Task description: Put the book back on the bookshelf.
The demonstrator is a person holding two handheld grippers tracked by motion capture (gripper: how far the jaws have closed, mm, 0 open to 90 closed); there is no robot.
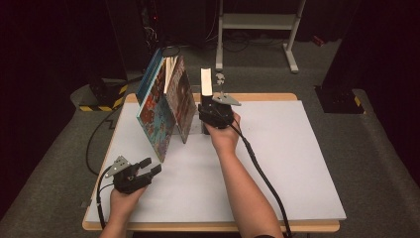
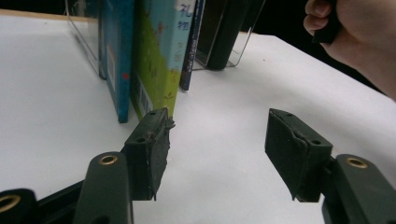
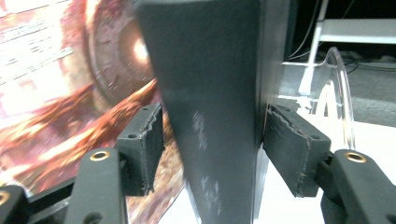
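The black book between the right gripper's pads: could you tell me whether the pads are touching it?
Cannot tell. In the right gripper view the black book stands between the pads; the left one shows a sliver of gap, the right looks flush.

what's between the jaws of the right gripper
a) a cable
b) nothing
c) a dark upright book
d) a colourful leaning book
c: in the right gripper view the spine of the dark book stands between the pads of the right gripper, with a gap showing at the left pad; the high view shows that gripper at the upright book, apart from the leaning colourful books.
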